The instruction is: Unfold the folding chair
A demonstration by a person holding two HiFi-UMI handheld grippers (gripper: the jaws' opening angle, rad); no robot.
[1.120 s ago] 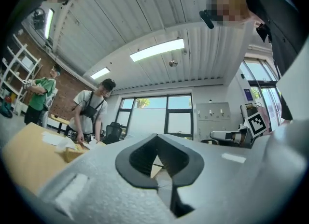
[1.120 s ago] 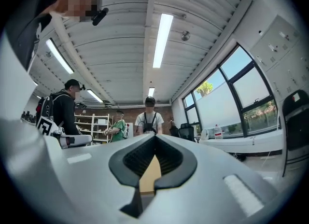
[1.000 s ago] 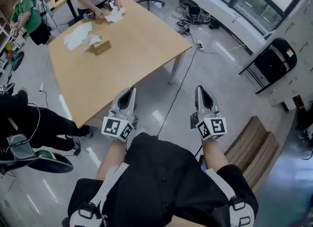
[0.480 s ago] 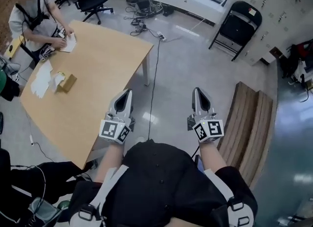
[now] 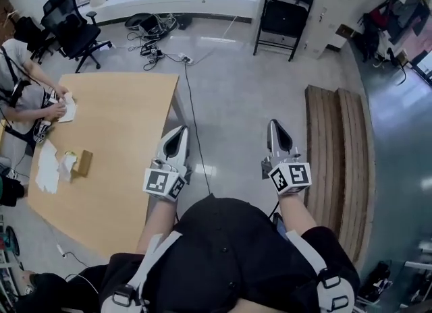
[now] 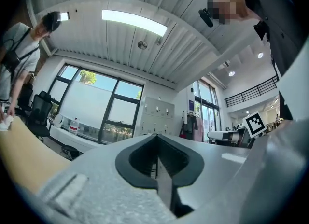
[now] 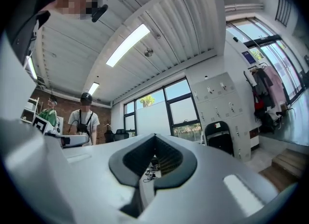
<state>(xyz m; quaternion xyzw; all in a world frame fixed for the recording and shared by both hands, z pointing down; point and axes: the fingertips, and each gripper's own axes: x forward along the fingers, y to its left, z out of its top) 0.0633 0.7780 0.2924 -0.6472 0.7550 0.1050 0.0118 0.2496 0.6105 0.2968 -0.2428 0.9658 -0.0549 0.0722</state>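
A black folding chair (image 5: 283, 13) stands folded against white lockers at the top of the head view, far across the floor. It also shows small in the right gripper view, the chair (image 7: 219, 140) leaning by the lockers. My left gripper (image 5: 179, 134) is held out level in front of me, jaws shut, nothing between them. My right gripper (image 5: 277, 129) is beside it, also shut and empty. In the gripper views the left gripper (image 6: 157, 162) and the right gripper (image 7: 153, 162) each show closed jaws.
A wooden table (image 5: 108, 150) with papers and a small box stands at my left, a person's hands working at its far side. Wooden planks (image 5: 337, 150) lie on the floor at right. An office chair (image 5: 67, 25), cables (image 5: 158, 28) and a floor cord (image 5: 196, 123) are ahead.
The whole view has swung: the table slid to the left and the folding chair moved from the right edge to top centre. Both grippers stayed shut and side by side.
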